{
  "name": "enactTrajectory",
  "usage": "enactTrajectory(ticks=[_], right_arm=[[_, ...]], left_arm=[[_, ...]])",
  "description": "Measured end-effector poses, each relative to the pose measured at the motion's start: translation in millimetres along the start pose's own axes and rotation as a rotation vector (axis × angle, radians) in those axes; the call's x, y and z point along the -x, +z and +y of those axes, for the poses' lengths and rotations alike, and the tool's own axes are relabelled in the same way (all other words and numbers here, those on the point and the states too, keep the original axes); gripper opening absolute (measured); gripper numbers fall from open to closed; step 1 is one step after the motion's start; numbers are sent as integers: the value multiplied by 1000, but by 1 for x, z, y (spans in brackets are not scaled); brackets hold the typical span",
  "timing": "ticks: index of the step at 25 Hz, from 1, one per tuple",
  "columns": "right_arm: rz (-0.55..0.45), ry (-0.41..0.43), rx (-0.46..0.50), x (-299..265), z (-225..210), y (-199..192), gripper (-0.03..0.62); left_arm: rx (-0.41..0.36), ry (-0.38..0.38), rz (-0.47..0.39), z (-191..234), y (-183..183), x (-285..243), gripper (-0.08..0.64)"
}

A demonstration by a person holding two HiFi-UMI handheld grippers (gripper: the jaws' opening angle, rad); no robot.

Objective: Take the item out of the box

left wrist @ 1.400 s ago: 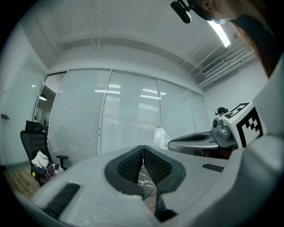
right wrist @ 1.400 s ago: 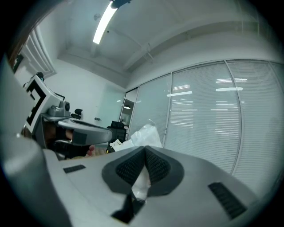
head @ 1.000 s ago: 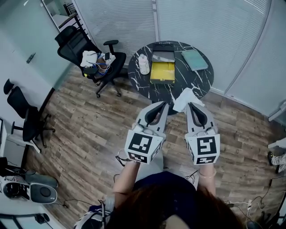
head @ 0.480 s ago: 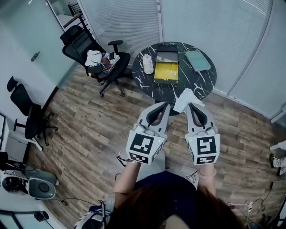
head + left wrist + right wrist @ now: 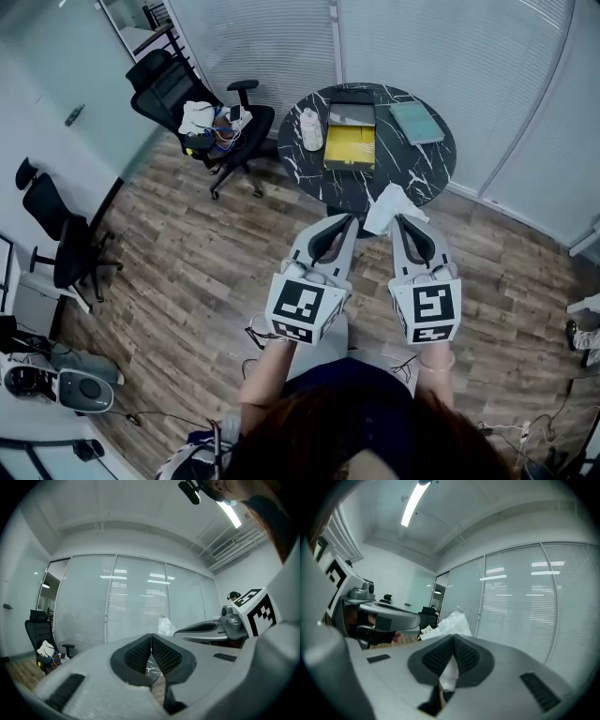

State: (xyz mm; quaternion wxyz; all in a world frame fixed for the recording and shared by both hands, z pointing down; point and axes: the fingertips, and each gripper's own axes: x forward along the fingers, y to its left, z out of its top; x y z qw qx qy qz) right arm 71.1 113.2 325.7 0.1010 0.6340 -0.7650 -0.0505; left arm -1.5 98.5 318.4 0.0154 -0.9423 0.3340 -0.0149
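Bag [image 5: 391,205] juts from right claw [image 5: 406,221]; crumpled, glossy, white film.

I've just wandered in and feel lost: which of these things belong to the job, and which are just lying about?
Part of the job:
- open yellow box on the round table
- white plastic bag, likely the item, pinched in the right gripper
- left gripper, shut on nothing

Just lying about:
- teal notebook
- white object beside the box
- cluttered office chair
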Motion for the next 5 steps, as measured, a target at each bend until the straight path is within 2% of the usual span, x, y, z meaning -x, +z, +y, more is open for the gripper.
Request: enactTrajectory(ticks=[5], right_arm=[[-1, 2, 4, -5, -4, 0, 25]], left_arm=[[2, -1, 0, 3, 1, -7, 26]])
